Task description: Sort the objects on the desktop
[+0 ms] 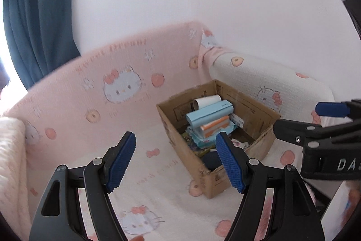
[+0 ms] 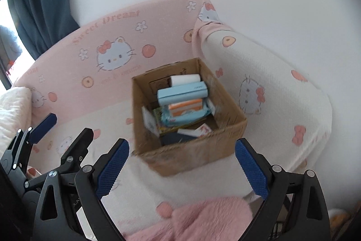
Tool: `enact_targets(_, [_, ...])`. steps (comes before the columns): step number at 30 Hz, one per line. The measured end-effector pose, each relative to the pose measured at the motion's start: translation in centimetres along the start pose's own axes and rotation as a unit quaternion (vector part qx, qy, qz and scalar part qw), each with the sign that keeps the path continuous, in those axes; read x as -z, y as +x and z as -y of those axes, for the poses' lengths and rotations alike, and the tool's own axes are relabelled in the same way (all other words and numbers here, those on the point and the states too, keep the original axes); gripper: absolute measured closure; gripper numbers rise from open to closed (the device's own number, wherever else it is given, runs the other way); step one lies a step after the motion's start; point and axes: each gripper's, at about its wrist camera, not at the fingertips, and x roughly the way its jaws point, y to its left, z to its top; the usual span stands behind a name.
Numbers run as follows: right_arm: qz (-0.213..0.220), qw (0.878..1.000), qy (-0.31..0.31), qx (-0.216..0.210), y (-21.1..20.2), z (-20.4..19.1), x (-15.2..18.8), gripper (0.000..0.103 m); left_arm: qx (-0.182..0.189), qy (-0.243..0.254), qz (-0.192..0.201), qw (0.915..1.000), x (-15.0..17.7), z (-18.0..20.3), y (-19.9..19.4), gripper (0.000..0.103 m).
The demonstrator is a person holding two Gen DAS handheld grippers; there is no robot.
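A brown cardboard box point(image 2: 191, 150) is sitting open-topped on a sofa point(image 2: 67, 114) covered in pink and cream cloth printed with white cartoon cats and peach circles; it is standing in the corner of the seat, just beside the cream armrest point(image 2: 282, 92) and near the pink backrest. The box is holding the sorted desktop things in a loose pile: a white paper roll point(image 2: 185, 79) is lying at the back, a long pale-blue case point(image 2: 181, 93) is lying just in front of it, and an orange-and-white pack point(image 2: 186, 107) is resting on a light-blue wipes packet point(image 2: 178, 120), with a dark flat item and small printed cards lower down, too blurred to name. The box's near wall is showing motion blur in the right wrist view.

The left gripper point(image 1: 178, 160) is hovering before the box with its blue pads standing wide apart, nothing between them and touching nothing. The right gripper point(image 2: 182, 171) is likewise gaping wide and empty, its fingers framing the box's near wall without touching it. A fluffy pink cloth point(image 2: 198, 218) is lying at the seat's front edge beneath it. A white wall and a dark blue curtain point(image 2: 45, 3) are standing behind the sofa.
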Motion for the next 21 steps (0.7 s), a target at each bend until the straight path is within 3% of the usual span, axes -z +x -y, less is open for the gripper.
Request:
enact_targets(3, [0.011,1.0,-0.012,-0.002,-2.3,-1.5,1.1,0.008,-0.001,0.007,0.009,0.9999,0.7,-0.8,-2.1,0.024])
enact_targets(9, [0.058,0.998,-0.039,0.007,-7.3,-4.7,3.4,0.001,0.021,-0.048,0.041,0.9978,2.0,-3.5,-7.3,0.024])
enact_targets(13, [0.094,0.995,-0.03,0.003,-10.5,-5.6,5.4,0.001,0.034,-0.054,0.061,0.9961,2.6,-3.8,-10.8,0.024])
enact_targets(17, [0.097,0.994,-0.033,0.022,-12.7,-6.3,7.0,0.001,0.035,-0.037,0.077,0.9958,3.5,-3.2,-13.3,0.024])
enact_targets(21, [0.093,0.994,-0.037,0.033,-13.6,-6.9,7.9,0.001,0.047,-0.035,0.063,0.9963,3.9,-2.9,-13.9,0.024])
